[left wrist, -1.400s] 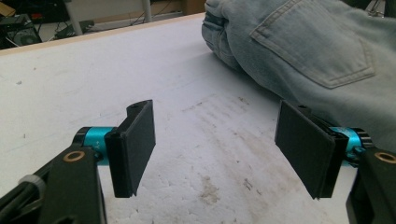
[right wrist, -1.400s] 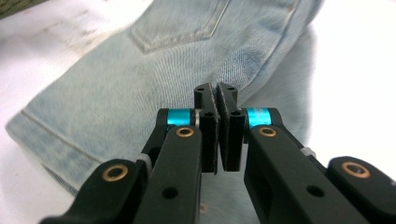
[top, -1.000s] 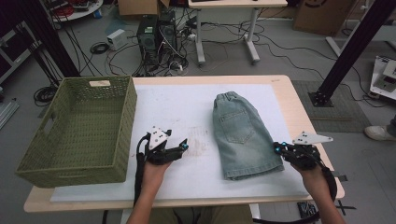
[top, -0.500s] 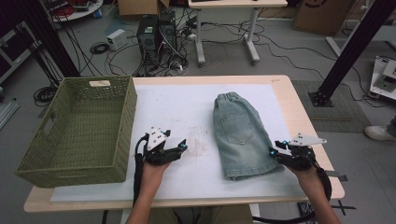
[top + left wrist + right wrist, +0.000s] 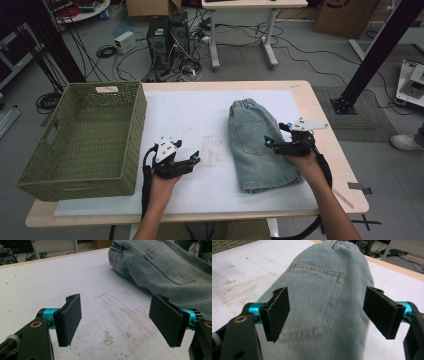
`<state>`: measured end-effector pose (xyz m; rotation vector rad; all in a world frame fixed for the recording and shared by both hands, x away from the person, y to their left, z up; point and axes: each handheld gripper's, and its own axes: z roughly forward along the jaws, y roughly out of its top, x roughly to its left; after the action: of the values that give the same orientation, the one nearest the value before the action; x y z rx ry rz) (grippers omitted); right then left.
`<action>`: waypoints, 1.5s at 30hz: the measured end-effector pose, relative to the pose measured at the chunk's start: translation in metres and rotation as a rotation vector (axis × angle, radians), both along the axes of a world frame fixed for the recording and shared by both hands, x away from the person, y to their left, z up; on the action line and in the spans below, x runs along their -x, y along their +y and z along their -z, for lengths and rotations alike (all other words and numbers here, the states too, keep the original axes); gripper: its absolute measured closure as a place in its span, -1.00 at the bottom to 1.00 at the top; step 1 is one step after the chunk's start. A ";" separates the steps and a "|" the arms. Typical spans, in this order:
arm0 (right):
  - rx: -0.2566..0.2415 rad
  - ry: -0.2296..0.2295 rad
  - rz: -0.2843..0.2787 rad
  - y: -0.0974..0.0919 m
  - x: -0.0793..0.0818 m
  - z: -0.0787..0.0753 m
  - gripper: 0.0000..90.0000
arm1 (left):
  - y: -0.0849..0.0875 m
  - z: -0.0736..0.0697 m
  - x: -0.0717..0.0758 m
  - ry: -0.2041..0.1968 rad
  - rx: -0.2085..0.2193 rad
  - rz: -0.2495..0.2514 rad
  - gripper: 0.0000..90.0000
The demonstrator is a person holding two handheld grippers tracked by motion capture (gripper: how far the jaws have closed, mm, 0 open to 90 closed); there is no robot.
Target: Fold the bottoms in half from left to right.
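White paper or foam covers most of the wooden table (image 5: 320, 107), and I can see grey-brown smudges on it near the middle. On that white sheet (image 5: 200, 112) lie the folded jean shorts (image 5: 252, 145), right of the middle, with the waistband at the far end and a back pocket facing up.

My right gripper (image 5: 271, 143) sits over the right side of the shorts, pointing left. Its jaws have just been opening, and now they are spread wide. In the right gripper view the denim lies under and between the two black pads (image 5: 277, 312), but they do not press on it.

My left gripper (image 5: 194, 160) rests over the bare white sheet, left of the shorts and a little nearer to me. Its pads (image 5: 70, 317) are spread wide too, with nothing between them but the smudged sheet. In the left gripper view the shorts lie just beyond it, to the far right.

On the left end of the table stands a green woven basket (image 5: 127, 130) with a handle hole in its far wall.

Past the far edge of the table the floor is grey. I see a dark computer box (image 5: 167, 42) with lots of tangled cables (image 5: 120, 50), the legs of another desk (image 5: 215, 37), and a black slanted post (image 5: 375, 55) on the right.
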<state>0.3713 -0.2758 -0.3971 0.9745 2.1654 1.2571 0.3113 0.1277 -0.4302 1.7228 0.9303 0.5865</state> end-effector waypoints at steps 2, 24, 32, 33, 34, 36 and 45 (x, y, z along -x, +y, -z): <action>-0.004 0.011 -0.013 0.007 -0.009 -0.002 -0.52 | 0.000 0.000 0.000 0.002 -0.004 0.003 -0.42; 0.064 0.131 0.083 0.060 -0.081 0.017 -0.36 | 0.007 0.003 0.003 0.011 -0.014 0.006 -0.42; 0.112 0.189 0.091 0.056 -0.085 0.037 -0.32 | 0.004 0.004 0.005 0.008 -0.015 0.012 -0.42; 0.118 0.189 0.090 0.057 -0.085 0.038 -0.32 | 0.004 0.005 0.005 0.010 -0.016 0.012 -0.42; 0.114 0.192 0.094 0.057 -0.085 0.039 -0.32 | 0.004 0.005 0.005 0.012 -0.015 0.012 -0.42; 0.112 0.188 0.098 0.056 -0.083 0.038 -0.32 | 0.004 0.005 0.005 0.009 -0.016 0.013 -0.42; 0.000 0.098 0.102 0.047 -0.060 0.015 -0.40 | 0.003 0.005 0.005 0.007 -0.010 0.012 -0.42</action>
<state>0.4312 -0.2288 -0.4122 1.1526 2.1589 1.1846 0.3060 0.1303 -0.4349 1.7395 0.9230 0.5781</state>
